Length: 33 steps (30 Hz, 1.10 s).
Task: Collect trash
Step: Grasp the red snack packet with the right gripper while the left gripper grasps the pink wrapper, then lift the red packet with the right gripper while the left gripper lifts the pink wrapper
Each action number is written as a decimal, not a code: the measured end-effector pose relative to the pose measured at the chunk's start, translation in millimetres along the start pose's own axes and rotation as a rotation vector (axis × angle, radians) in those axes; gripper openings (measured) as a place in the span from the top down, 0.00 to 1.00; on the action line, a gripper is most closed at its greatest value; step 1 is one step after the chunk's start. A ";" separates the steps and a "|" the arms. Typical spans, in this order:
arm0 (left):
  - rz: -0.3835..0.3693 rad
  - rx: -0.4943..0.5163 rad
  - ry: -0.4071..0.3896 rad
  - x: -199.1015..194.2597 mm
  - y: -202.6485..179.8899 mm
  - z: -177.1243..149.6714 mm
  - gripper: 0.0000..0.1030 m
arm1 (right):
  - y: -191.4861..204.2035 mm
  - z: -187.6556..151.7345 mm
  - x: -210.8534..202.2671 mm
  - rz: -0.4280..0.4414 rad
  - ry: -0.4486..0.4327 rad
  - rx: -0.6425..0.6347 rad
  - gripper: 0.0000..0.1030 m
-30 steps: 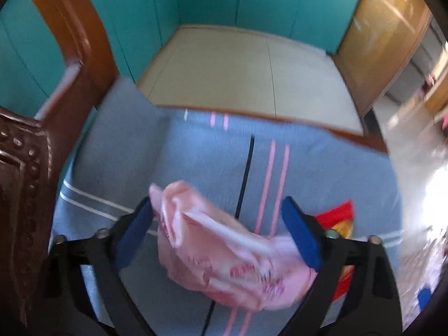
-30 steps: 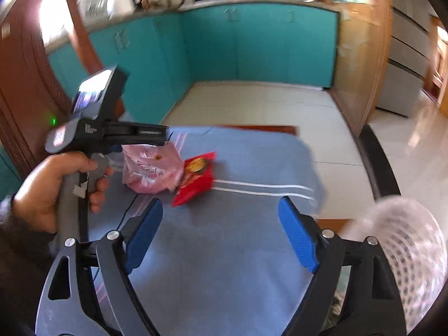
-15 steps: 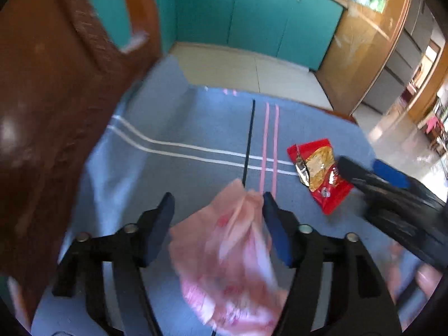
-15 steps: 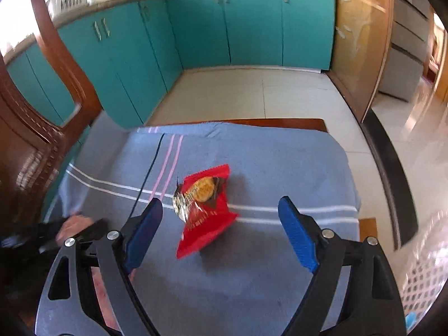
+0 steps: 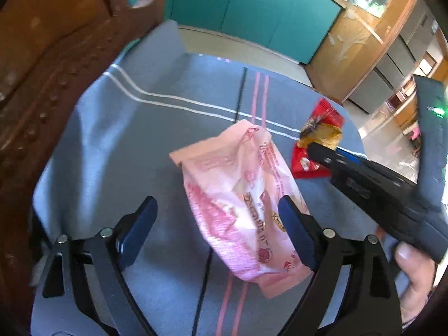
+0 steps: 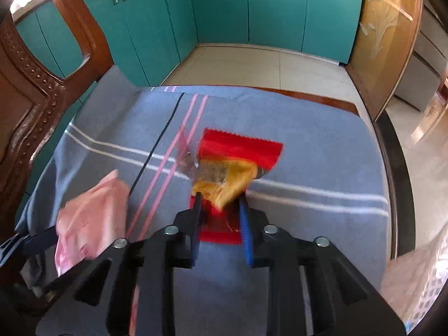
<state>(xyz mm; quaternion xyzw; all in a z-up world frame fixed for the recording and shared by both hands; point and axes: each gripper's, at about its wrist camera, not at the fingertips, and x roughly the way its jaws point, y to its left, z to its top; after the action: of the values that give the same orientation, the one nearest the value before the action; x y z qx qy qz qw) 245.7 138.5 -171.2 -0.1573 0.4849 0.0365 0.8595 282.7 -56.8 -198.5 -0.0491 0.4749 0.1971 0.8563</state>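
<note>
Jaws of the left gripper [image 5: 217, 222] are spreading wide in the left wrist view, and the pink bag [image 5: 240, 196] lies between them on the blue cloth [image 5: 117, 145], its near end leaning against the right-hand finger [image 5: 296, 232] but not pinched from both sides, so it looks let go rather than carried. Beyond the pink bag, toward the far right edge of the cloth, the red wrapper [image 5: 313, 151] sits under the tips of the right gripper [image 5: 315, 147], whose handle a hand [image 5: 414, 268] holds. Carved brown wood [image 5: 42, 56] rises to the left of the cloth. From the right wrist view, the right gripper [image 6: 219, 204] has its jaws drawn narrow and clamped on the crumpled yellow middle of the red wrapper [image 6: 240, 151], which rests on the cloth [image 6: 308, 154] just right of the pink stripes. The pink bag [image 6: 89, 218] lies to the left of that wrapper, near the cloth's left edge. A white mesh basket [image 6: 417, 274] shows at the lower right, off the cloth. By my reading nothing is binned yet: the wrapper is gripped but not lifted, the bag is loose, and both remain to be carried away
</note>
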 end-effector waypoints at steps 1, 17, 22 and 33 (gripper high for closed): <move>0.004 0.017 0.001 1.4 -3.6 -2.4 0.17 | -2.0 -1.6 -4.8 0.000 -0.005 0.010 0.79; -0.085 0.109 -0.064 -41.7 -14.0 -25.6 0.72 | -32.5 -49.8 -87.7 0.041 -0.071 0.057 0.83; -0.032 0.128 -0.065 -50.3 -10.7 -32.7 0.71 | -30.2 -43.7 -87.7 0.039 -0.090 0.045 0.44; 0.003 0.054 -0.056 -54.2 3.4 -39.2 0.17 | 33.4 7.8 0.2 -0.102 -0.026 -0.154 0.31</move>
<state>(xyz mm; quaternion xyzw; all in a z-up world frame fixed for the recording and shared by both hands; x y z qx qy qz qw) 184.2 134.6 -145.0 -0.1325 0.4619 0.0291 0.8765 276.1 -24.0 -191.1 -0.1364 0.4440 0.1897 0.8650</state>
